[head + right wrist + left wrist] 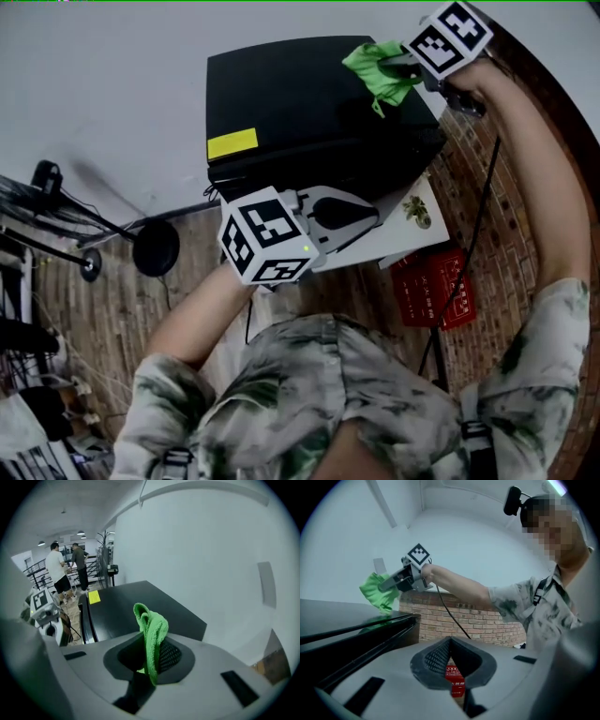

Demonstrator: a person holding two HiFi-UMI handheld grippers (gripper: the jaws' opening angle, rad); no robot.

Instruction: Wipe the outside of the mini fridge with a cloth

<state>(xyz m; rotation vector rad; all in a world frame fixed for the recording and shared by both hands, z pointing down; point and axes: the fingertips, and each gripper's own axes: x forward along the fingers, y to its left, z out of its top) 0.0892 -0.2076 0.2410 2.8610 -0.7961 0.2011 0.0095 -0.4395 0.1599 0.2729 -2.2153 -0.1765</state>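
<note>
Over the fridge (pixel 291 103), the right gripper (pixel 397 66) pinches the cloth (pixel 371 69) by a fold; it looks soft, light and floppy. The left gripper (pixel 361 217) has its jaws closed on nothing.

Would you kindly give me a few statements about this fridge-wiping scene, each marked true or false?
1. The right tongs are closed on the green cloth. True.
2. The left tongs hold a second cloth. False: their jaws are together with nothing between them.
3. A yellow sticker sits on top of the mini fridge. True.
4. The green cloth lies on the brick floor. False: it hangs from the right tongs over the far corner of the mini fridge's top.
</note>
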